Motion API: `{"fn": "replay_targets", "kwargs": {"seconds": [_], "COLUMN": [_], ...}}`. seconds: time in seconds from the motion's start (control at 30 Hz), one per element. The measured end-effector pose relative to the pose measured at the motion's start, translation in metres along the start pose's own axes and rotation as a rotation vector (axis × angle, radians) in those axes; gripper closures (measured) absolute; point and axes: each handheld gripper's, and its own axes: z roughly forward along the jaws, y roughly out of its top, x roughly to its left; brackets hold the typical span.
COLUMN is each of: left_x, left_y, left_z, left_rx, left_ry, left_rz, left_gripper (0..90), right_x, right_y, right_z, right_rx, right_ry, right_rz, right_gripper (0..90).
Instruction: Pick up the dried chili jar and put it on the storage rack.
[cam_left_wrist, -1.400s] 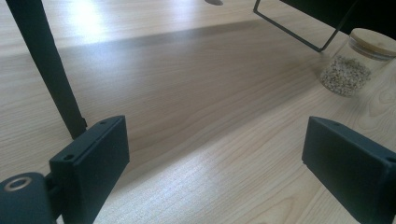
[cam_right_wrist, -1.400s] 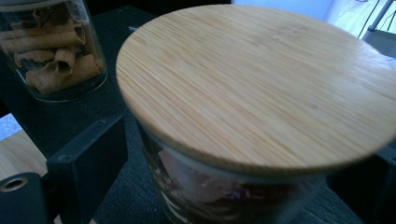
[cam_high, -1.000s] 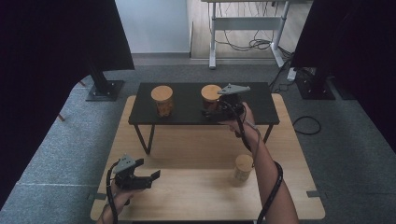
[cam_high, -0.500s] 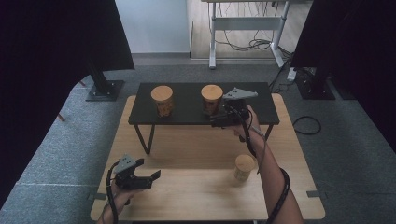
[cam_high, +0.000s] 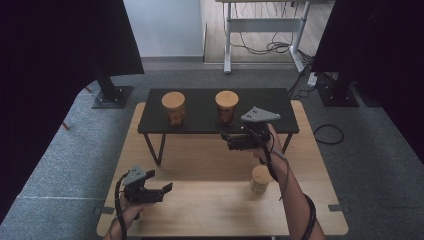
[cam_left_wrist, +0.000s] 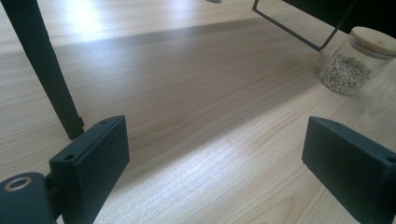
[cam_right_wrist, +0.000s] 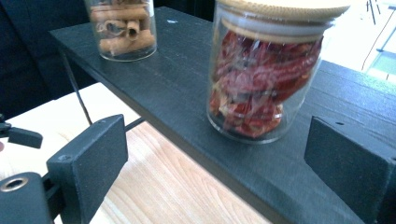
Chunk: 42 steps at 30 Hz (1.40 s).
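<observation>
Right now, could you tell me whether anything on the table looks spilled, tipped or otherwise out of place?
Nothing stands out. The jar of red chillies and the jar of cinnamon sticks stand upright on the black shelf, lids on. The jar of pale grains stands upright, lidded, on the wooden table below. No spills show.

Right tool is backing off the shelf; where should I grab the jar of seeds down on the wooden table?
Take the seed jar by its glass wall below the wooden lid, coming in level from the person's side. It stands upright and alone on the wooden table, so both sides are free. The right tool is open and nearest; from above the lid might lift off.
</observation>
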Motion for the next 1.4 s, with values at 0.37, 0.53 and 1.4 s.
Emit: {"fn": "replay_targets", "kwargs": {"seconds": [0.37, 0.53, 1.4], "left_x": [0.007, 0.007, 0.005], "left_y": [0.000, 0.000, 0.000], "left_z": [-0.008, -0.006, -0.003], "left_rx": [-0.030, -0.023, -0.009], "left_ry": [0.006, 0.003, 0.011], "left_rz": [-0.017, -0.015, -0.010], "left_gripper": [6.9, 6.9, 6.9], "right_x": [0.014, 0.022, 0.059], "right_y": [-0.040, -0.063, -0.144], "right_z": [-0.023, -0.032, -0.032], "right_rx": [-0.043, -0.066, -0.053], "right_ry": [-0.008, -0.004, 0.025], "right_rz": [0.030, 0.045, 0.077], "right_gripper": [5.8, 5.8, 5.4]}}
